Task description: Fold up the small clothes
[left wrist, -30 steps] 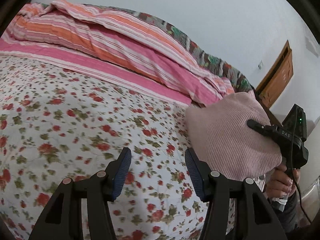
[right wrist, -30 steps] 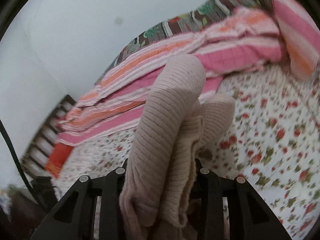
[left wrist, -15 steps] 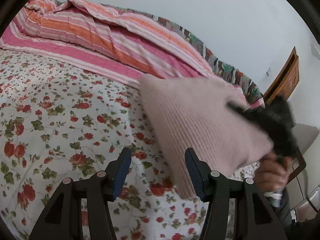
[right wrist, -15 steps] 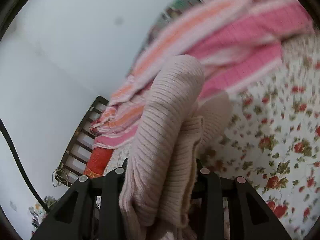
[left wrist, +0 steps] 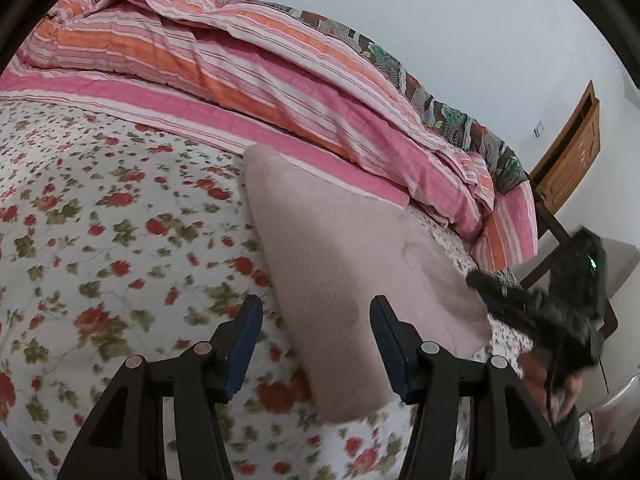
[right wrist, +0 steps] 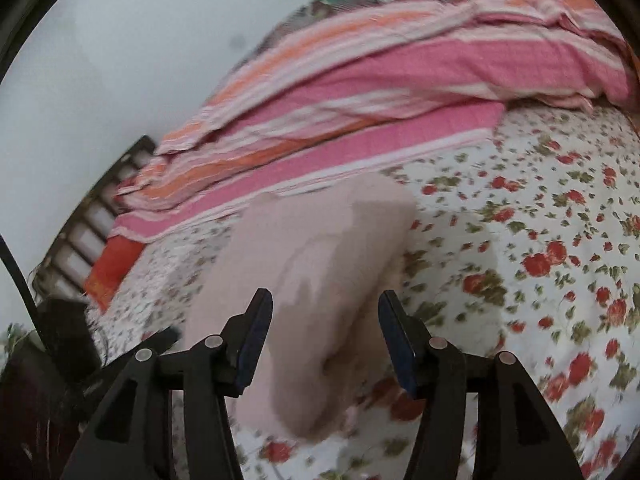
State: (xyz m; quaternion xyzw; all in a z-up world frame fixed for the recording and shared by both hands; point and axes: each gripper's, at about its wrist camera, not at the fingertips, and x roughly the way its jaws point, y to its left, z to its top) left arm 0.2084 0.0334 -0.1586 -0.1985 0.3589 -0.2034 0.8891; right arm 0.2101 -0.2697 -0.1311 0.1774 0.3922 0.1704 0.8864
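A folded pale pink knit garment (left wrist: 352, 264) lies on the floral bed sheet (left wrist: 100, 240). My left gripper (left wrist: 316, 340) is open and empty, just in front of the garment's near edge. In the left wrist view the right gripper (left wrist: 520, 300) is blurred at the garment's right edge. In the right wrist view the garment (right wrist: 320, 272) lies ahead of and between the fingers of my right gripper (right wrist: 324, 336), whose jaws stand wide apart and do not pinch the cloth.
A pink and orange striped quilt (left wrist: 248, 76) is bunched along the far side of the bed by the wall. A wooden door (left wrist: 572, 156) is at the right. A dark slatted bed frame (right wrist: 100, 216) and a red cloth (right wrist: 112, 268) are at the left.
The right gripper carried the garment leftward over the bed, lowered it onto the sheet, and opened, letting it go. The left gripper stayed open.
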